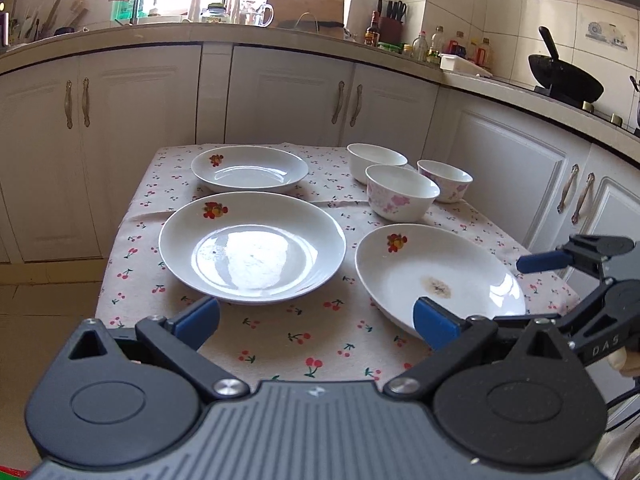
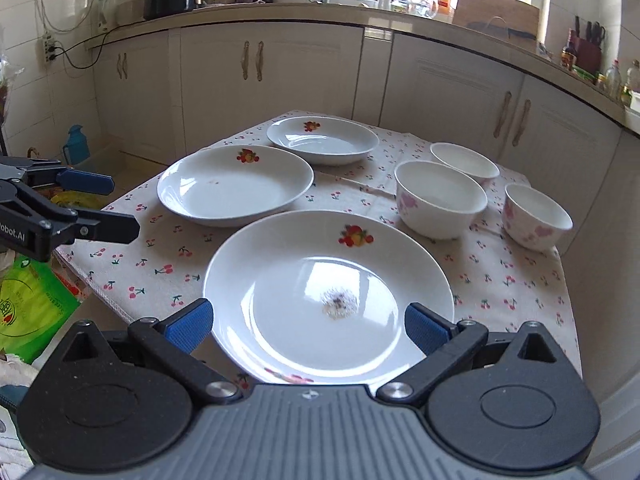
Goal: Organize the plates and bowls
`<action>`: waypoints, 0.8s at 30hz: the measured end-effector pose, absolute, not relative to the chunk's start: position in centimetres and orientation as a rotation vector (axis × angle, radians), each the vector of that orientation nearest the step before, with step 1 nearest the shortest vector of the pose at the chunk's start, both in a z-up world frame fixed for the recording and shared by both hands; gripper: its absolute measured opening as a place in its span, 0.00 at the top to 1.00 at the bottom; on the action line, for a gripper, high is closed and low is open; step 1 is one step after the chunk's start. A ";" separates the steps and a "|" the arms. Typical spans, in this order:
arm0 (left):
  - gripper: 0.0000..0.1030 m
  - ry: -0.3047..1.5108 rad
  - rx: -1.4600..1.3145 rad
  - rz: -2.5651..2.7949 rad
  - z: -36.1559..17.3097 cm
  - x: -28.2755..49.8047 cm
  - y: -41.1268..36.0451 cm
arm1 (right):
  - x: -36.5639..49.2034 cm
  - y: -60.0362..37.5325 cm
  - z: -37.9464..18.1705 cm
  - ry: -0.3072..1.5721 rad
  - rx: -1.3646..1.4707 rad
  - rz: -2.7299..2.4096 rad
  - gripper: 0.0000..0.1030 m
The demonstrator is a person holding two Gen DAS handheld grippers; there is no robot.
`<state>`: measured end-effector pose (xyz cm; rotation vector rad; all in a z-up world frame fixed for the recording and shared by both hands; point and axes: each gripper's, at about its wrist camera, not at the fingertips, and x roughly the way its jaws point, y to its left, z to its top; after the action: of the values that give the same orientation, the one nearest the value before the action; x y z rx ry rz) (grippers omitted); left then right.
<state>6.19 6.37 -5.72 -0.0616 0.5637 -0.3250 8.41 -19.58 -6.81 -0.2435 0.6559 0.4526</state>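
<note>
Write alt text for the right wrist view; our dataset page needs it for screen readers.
Open blue-padded right gripper faces a stained white fruit-print plate on a cherry-print tablecloth. Two more white plates, three white bowls and the left gripper lie beyond.

glossy white glazed plate (image 2: 328,300) between the right jaws; matt printed cloth (image 2: 512,280) covers the surface beyond; jaw pads (image 1: 198,318) look matt blue rubber on dull black plastic.

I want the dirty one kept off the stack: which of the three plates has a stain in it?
The plate nearest the right gripper, the stained plate: a brownish spot marks its centre. The middle plate and far plate show none.
</note>
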 end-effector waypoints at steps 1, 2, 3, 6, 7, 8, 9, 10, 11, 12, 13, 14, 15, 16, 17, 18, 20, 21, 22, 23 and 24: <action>0.01 0.565 -0.066 -0.322 -5.6 6.2 6.1 | 8.1 -20.1 -7.1 0.659 -0.237 0.442 0.00; 0.01 0.566 -0.065 -0.321 -5.5 6.2 5.8 | 7.8 -20.5 -7.3 0.662 -0.234 0.435 0.00; 0.01 0.566 -0.061 -0.318 -5.5 6.3 5.5 | 7.5 -20.8 -7.5 0.666 -0.231 0.431 0.00; 0.01 0.578 -0.032 -0.305 -5.4 6.4 4.6 | 7.3 -21.4 -8.1 0.680 -0.221 0.428 0.00; 0.01 0.585 -0.025 -0.297 -5.4 6.5 4.5 | 7.2 -21.5 -8.3 0.685 -0.217 0.429 0.00; 0.01 0.595 -0.016 -0.289 -5.5 6.5 4.3 | 7.3 -21.6 -8.6 0.692 -0.213 0.432 0.00; 0.01 0.604 -0.010 -0.287 -5.6 6.5 4.2 | 7.3 -21.6 -8.8 0.699 -0.208 0.436 0.00; 0.01 0.608 -0.004 -0.289 -5.7 6.5 4.1 | 7.4 -21.6 -9.1 0.705 -0.205 0.440 0.00; 0.01 0.610 -0.002 -0.292 -5.7 6.5 4.1 | 7.5 -21.6 -9.3 0.710 -0.207 0.441 0.00; 0.01 0.612 0.001 -0.293 -5.8 6.5 4.1 | 7.6 -21.5 -9.6 0.714 -0.211 0.438 0.00; 0.01 0.616 0.004 -0.292 -5.7 6.6 4.1 | 7.7 -21.5 -9.7 0.717 -0.217 0.433 0.00; 0.01 0.618 0.008 -0.292 -5.7 6.8 4.0 | 7.8 -21.5 -9.9 0.716 -0.222 0.429 0.00; 0.01 0.620 0.014 -0.295 -5.7 6.9 4.0 | 7.9 -21.5 -10.0 0.714 -0.224 0.427 0.00; 0.01 0.622 0.019 -0.298 -5.6 7.1 3.9 | 8.1 -21.6 -10.1 0.714 -0.220 0.429 0.00; 0.01 0.627 0.024 -0.303 -5.5 7.3 3.8 | 8.3 -21.6 -10.1 0.715 -0.215 0.432 0.00; 0.01 0.632 0.028 -0.310 -5.4 7.6 3.7 | 8.4 -21.7 -10.2 0.717 -0.210 0.435 0.00; 0.01 0.643 0.037 -0.331 -5.3 8.2 3.5 | 8.7 -21.8 -10.4 0.720 -0.209 0.439 0.00; 0.01 0.647 0.045 -0.342 -5.3 8.5 3.2 | 8.8 -21.7 -10.5 0.721 -0.213 0.442 0.00; 0.01 0.653 0.056 -0.355 -5.2 8.9 3.0 | 8.9 -21.7 -10.5 0.720 -0.218 0.445 0.00; 0.01 0.659 0.067 -0.368 -5.1 9.3 2.7 | 9.0 -21.7 -10.5 0.716 -0.226 0.448 0.00; 0.01 0.664 0.079 -0.384 -5.0 9.6 2.4 | 9.0 -21.6 -10.5 0.712 -0.234 0.452 0.00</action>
<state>9.63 2.36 -5.05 0.0792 0.6639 -0.3839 9.03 -21.60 -10.51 -0.2337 0.7120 0.4524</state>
